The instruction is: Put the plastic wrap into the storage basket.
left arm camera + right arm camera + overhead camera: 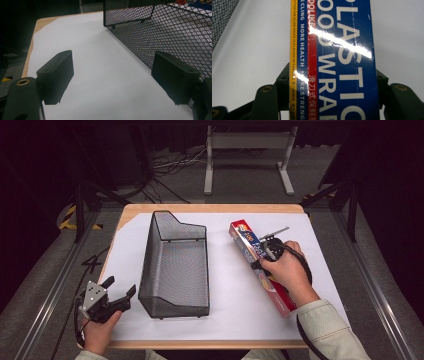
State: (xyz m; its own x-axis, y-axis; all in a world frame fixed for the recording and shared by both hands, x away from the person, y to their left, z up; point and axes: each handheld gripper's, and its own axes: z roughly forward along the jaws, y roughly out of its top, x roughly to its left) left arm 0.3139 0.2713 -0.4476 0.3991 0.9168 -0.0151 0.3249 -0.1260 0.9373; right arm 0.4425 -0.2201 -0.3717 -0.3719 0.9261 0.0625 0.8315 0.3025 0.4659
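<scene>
Resting at the lower left of the high view: left gripper (119,289), held in a hand (100,332) coming in from the bottom edge, jaws spread wide with nothing between them. Showing the same in the left gripper view: the two black pads (57,75) standing far apart over the white sheet (100,75), the right-hand pad sitting just beside the mesh wall.

Standing in the middle of the high view, on the white sheet covering the wooden table (210,208): black wire mesh basket (175,265), long, upright, looking empty inside.

Lying to the right of centre, well apart from the basket: plastic wrap box (250,245), long and narrow, blue with red and yellow, running diagonally from upper left to lower right.

Gripping that box around its middle part: right gripper (266,254), under a hand (287,270) with a pale sleeve (327,330). Filling the centre of the right gripper view: the box, with jaws pressing against both of its long sides, closed on it.
</scene>
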